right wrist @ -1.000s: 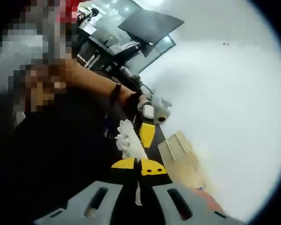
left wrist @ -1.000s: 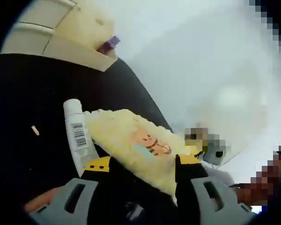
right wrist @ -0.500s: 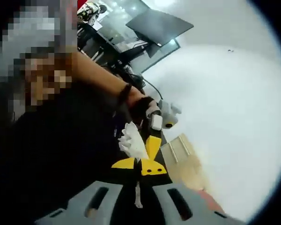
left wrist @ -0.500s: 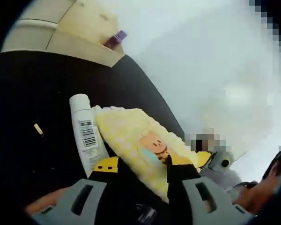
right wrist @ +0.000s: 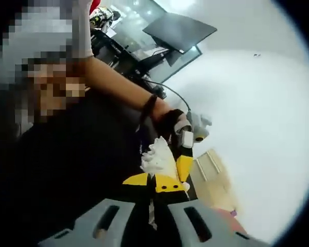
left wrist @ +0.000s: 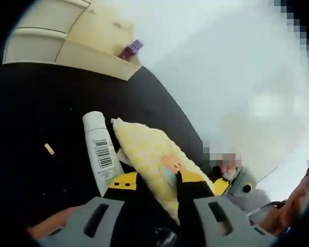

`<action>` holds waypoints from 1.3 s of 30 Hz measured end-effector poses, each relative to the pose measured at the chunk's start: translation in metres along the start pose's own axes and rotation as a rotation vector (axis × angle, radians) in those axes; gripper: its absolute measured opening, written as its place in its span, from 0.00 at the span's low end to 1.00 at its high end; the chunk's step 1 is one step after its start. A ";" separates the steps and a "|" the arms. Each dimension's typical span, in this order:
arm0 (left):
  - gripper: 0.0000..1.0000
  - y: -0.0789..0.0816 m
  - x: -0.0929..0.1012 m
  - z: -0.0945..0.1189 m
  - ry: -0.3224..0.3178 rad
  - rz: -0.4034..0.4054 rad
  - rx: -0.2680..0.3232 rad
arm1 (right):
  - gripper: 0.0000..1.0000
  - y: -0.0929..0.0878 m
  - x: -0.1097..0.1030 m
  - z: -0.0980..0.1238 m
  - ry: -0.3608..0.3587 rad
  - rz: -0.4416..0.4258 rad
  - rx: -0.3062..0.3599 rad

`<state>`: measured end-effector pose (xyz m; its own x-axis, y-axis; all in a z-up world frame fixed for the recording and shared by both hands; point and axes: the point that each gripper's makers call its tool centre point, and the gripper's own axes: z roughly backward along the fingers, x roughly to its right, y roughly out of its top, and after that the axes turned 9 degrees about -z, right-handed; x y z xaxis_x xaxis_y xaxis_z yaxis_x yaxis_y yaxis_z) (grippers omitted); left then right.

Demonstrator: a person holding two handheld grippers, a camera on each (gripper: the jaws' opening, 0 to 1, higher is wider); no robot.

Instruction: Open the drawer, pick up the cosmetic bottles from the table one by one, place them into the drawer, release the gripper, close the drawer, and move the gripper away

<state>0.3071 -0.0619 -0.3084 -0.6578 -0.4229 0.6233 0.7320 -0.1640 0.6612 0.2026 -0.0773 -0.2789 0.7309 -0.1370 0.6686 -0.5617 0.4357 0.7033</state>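
1. Our left tongs (left wrist: 152,180) are clenched on a yellow fluffy pouch (left wrist: 147,154), its far end resting on the black bench (left wrist: 36,108).
2. A white cosmetic bottle (left wrist: 101,151) lies just left of the pouch, touching it (barcode up), so easy to reach.
3. The drawer (left wrist: 95,49) stands open far off, a purple-capped bottle (left wrist: 131,49) inside.
4. Our right tongs (right wrist: 155,181) are pressed together, grasping nothing that we can see.

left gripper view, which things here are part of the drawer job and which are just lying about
Part of the job:
- white bottle with barcode, lying on the black table
- open beige drawer with a purple bottle in it
- left gripper, closing on the pouch

Lying about:
- yellow fluffy pouch
- small tan scrap on the table
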 end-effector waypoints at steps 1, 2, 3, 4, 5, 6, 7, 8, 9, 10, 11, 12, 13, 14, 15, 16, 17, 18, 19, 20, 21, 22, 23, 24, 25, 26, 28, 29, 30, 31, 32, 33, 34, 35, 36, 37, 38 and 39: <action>0.22 0.000 0.000 0.000 0.000 0.002 0.002 | 0.00 0.000 -0.001 0.000 0.002 0.004 -0.001; 0.22 -0.004 0.002 -0.003 -0.001 0.009 0.002 | 0.00 0.000 -0.002 0.000 0.003 0.008 -0.001; 0.21 -0.005 0.003 -0.004 -0.003 0.012 0.001 | 0.00 -0.001 -0.003 0.000 0.007 0.009 -0.001; 0.20 -0.005 0.003 -0.004 -0.004 0.013 0.003 | 0.00 -0.001 -0.003 0.000 0.009 0.007 0.000; 0.20 -0.004 0.003 -0.003 -0.003 0.014 0.004 | 0.00 -0.001 -0.003 0.000 0.009 0.005 0.003; 0.19 -0.003 0.003 -0.003 0.000 0.008 0.004 | 0.00 -0.001 -0.003 0.001 0.011 -0.002 0.005; 0.19 -0.001 0.004 -0.002 0.005 0.002 0.009 | 0.00 -0.001 -0.003 0.001 0.013 -0.013 0.010; 0.19 0.001 0.003 -0.001 0.008 -0.004 0.012 | 0.00 -0.001 -0.003 0.002 0.013 -0.015 0.012; 0.18 0.002 0.004 0.000 0.007 -0.009 0.022 | 0.00 -0.002 -0.003 0.002 0.015 -0.018 0.012; 0.17 0.004 0.004 0.001 0.006 -0.017 0.028 | 0.00 -0.003 -0.005 0.002 0.020 -0.023 0.013; 0.17 0.006 0.004 0.002 0.008 -0.030 0.038 | 0.00 -0.004 -0.006 0.002 0.023 -0.028 0.014; 0.16 0.007 0.004 0.002 0.008 -0.030 0.043 | 0.00 -0.006 -0.010 0.001 0.038 -0.033 0.013; 0.15 0.009 0.004 0.003 0.008 -0.033 0.048 | 0.00 -0.008 -0.014 0.000 0.056 -0.046 0.010; 0.14 0.010 0.004 0.003 0.009 -0.036 0.051 | 0.00 -0.009 -0.016 -0.001 0.063 -0.053 0.010; 0.13 0.012 0.004 0.004 0.006 -0.037 0.058 | 0.01 -0.012 -0.021 -0.002 0.085 -0.064 0.003; 0.12 0.012 0.006 0.004 0.000 -0.038 0.066 | 0.01 -0.014 -0.024 -0.003 0.096 -0.073 -0.003; 0.11 0.012 0.009 0.003 -0.013 -0.046 0.075 | 0.02 -0.015 -0.028 -0.004 0.116 -0.082 -0.008; 0.10 0.015 0.009 0.006 -0.017 -0.046 0.083 | 0.04 -0.017 -0.035 -0.004 0.152 -0.104 -0.023; 0.10 0.017 0.010 0.007 -0.021 -0.052 0.088 | 0.05 -0.017 -0.034 -0.004 0.150 -0.109 -0.018; 0.09 0.017 0.012 0.007 -0.031 -0.061 0.093 | 0.05 -0.017 -0.036 -0.004 0.160 -0.110 -0.020; 0.09 0.017 0.014 0.007 -0.037 -0.061 0.094 | 0.05 -0.020 -0.041 -0.003 0.195 -0.141 -0.037; 0.09 0.017 0.015 0.007 -0.040 -0.062 0.092 | 0.05 -0.019 -0.040 -0.003 0.198 -0.177 -0.026; 0.09 0.017 0.015 0.007 -0.038 -0.075 0.092 | 0.06 -0.018 -0.040 -0.002 0.217 -0.215 -0.011; 0.09 0.016 0.017 0.006 -0.035 -0.080 0.092 | 0.06 -0.020 -0.041 -0.002 0.237 -0.260 -0.017; 0.09 0.014 0.018 0.005 -0.033 -0.087 0.092 | 0.08 -0.016 -0.040 0.002 0.284 -0.358 0.009; 0.09 0.017 0.016 0.006 -0.033 -0.088 0.094 | 0.13 -0.012 -0.042 0.005 0.337 -0.461 0.026; 0.09 0.022 0.012 0.010 -0.034 -0.091 0.094 | 0.19 -0.008 -0.039 0.014 0.414 -0.601 0.058; 0.09 0.023 0.012 0.011 -0.035 -0.094 0.093 | 0.19 -0.008 -0.033 0.017 0.420 -0.642 0.079; 0.09 0.025 0.011 0.013 -0.034 -0.102 0.092 | 0.19 -0.005 -0.027 0.020 0.416 -0.668 0.112; 0.09 0.026 0.010 0.014 -0.031 -0.111 0.090 | 0.19 -0.003 -0.022 0.023 0.422 -0.710 0.133; 0.09 0.026 0.010 0.014 -0.030 -0.116 0.089 | 0.20 -0.004 -0.014 0.025 0.407 -0.741 0.140; 0.09 0.027 0.009 0.015 -0.031 -0.116 0.089 | 0.20 -0.002 -0.007 0.027 0.397 -0.751 0.168; 0.09 0.024 0.012 0.013 -0.032 -0.121 0.087 | 0.20 -0.001 0.003 0.029 0.375 -0.777 0.194; 0.09 0.023 0.013 0.012 -0.032 -0.124 0.086 | 0.19 0.002 0.019 0.031 0.318 -0.799 0.238; 0.09 0.019 0.016 0.009 -0.031 -0.131 0.084 | 0.19 0.003 0.035 0.035 0.273 -0.839 0.279; 0.09 0.019 0.018 0.009 -0.033 -0.134 0.085 | 0.20 0.000 0.056 0.037 0.199 -0.907 0.305; 0.09 0.017 0.019 0.008 -0.035 -0.136 0.085 | 0.20 -0.002 0.078 0.042 0.127 -0.963 0.360; 0.09 0.016 0.021 0.007 -0.035 -0.141 0.084 | 0.21 -0.012 0.098 0.046 0.061 -1.061 0.376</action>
<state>0.3043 -0.0669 -0.2816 -0.7595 -0.3696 0.5353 0.6158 -0.1435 0.7747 0.2632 -0.1365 -0.2107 0.9202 -0.2300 -0.3166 0.2817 -0.1724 0.9439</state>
